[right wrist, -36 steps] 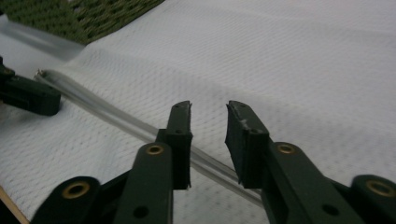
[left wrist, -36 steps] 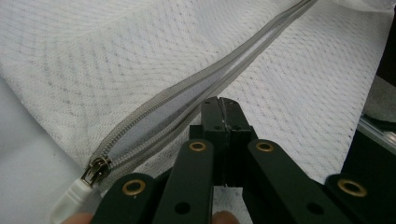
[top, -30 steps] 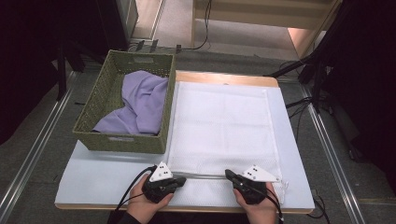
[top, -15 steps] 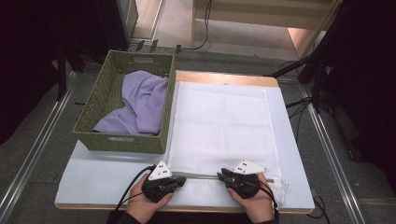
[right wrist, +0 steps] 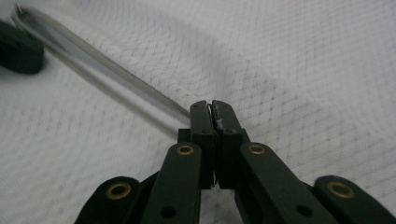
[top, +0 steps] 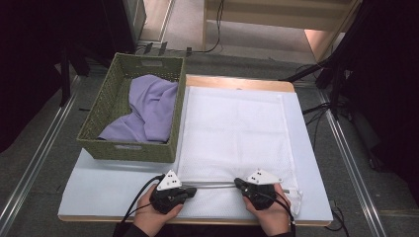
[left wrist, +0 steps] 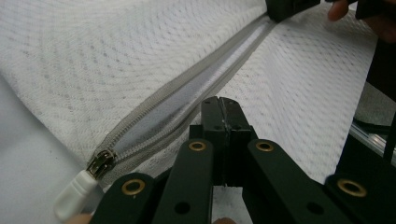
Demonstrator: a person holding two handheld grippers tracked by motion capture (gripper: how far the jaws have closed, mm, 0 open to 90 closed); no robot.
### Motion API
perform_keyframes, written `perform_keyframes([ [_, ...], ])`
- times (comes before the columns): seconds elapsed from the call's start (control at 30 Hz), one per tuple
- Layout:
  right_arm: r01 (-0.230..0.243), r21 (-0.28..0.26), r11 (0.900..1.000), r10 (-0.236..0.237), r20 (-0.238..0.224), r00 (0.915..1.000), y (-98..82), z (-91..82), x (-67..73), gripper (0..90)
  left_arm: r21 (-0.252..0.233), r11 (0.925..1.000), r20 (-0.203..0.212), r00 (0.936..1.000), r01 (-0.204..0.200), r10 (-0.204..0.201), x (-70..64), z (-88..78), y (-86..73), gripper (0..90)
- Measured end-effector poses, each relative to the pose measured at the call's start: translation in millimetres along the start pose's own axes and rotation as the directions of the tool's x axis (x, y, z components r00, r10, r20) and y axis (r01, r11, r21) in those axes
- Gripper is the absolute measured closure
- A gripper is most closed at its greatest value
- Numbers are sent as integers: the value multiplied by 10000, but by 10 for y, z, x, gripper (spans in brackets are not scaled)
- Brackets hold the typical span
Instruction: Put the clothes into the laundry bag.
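**High view: 2 grippers at the mesh bag's zipper**

High view: white mesh bag [top: 232,133] lies flat on the table [top: 99,187], beside a green basket [top: 106,111] holding purple cloth [top: 150,106].

Left gripper view: left gripper [left wrist: 223,105] pinches the mesh beside the zipper [left wrist: 187,100].

Right gripper view: right gripper [right wrist: 211,108], just closing, nips the zipper.

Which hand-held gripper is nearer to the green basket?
Left. The left hand-held gripper sits just below the green basket, at the white mesh bag's near left corner. The right hand-held gripper is farther right along the zipper.
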State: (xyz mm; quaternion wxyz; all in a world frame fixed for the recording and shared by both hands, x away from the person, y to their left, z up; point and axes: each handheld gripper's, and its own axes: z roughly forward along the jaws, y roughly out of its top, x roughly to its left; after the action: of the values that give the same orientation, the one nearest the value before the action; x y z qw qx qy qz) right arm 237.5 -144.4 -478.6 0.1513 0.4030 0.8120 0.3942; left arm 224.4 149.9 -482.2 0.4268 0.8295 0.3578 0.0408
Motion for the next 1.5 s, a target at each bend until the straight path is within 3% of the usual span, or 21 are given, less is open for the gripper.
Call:
perform_keyframes([
  [0.1,-686,-788,9945,660,-346,9972,153,-100,-67,894,5,10000,13,10000,9,-9,2,1,2,900],
  [0.17,-868,-1079,9904,835,-349,9959,251,-121,-126,893,40,10000,21,10000,24,-24,4,0,4,900],
  [0.27,-1480,-1294,9805,1471,-169,9890,332,6,-278,893,39,10000,23,10000,25,-25,4,0,4,900],
  [0.33,-1738,-1057,9791,1757,82,9844,295,149,-344,893,40,10000,31,10000,17,-18,6,-1,4,900],
  [0.47,-1692,-422,9847,1697,74,9855,197,320,-362,862,51,10000,61,10000,20,-20,10,-1,5,900],
  [0.53,-1525,-668,9860,1538,151,9880,195,296,-354,809,58,10000,81,10000,29,-30,12,-1,5,900],
  [0.63,-1471,-289,9887,1471,-45,9891,166,284,-369,713,43,10000,59,10000,21,-21,9,-2,4,900],
  [0.7,-1389,-314,9898,1384,-176,9902,139,249,-371,667,43,10000,70,10000,21,-21,11,-2,4,900],
  [0.83,-762,-101,9970,763,102,9970,84,167,-332,611,43,10000,91,9999,50,-51,13,-1,4,900],
  [0.93,-60,242,9997,48,507,9987,66,124,-299,535,50,10000,107,9999,56,-56,15,-2,5,900],
  [1.13,-48,37,10000,45,782,9969,32,141,-284,434,41,10000,158,9999,60,-61,20,-1,4,900],
  [1.27,-8,30,10000,6,806,9967,29,140,-272,466,53,10000,148,9999,60,-61,20,-1,5,900],
  [1.3,32,21,10000,-33,744,9972,29,138,-272,510,35,10000,162,9998,64,-64,20,-1,4,900],
  [1.33,96,-8,10000,-95,658,9978,25,127,-263,633,57,10000,149,9999,65,-66,20,-1,5,900],
  [1.4,-7,-98,10000,14,715,9974,21,122,-242,786,75,10000,139,9999,49,-50,24,-3,7,900],
  [1.5,-471,-120,9988,478,624,9969,19,103,-252,882,82,9999,158,9999,60,-62,26,-3,8,900],
])
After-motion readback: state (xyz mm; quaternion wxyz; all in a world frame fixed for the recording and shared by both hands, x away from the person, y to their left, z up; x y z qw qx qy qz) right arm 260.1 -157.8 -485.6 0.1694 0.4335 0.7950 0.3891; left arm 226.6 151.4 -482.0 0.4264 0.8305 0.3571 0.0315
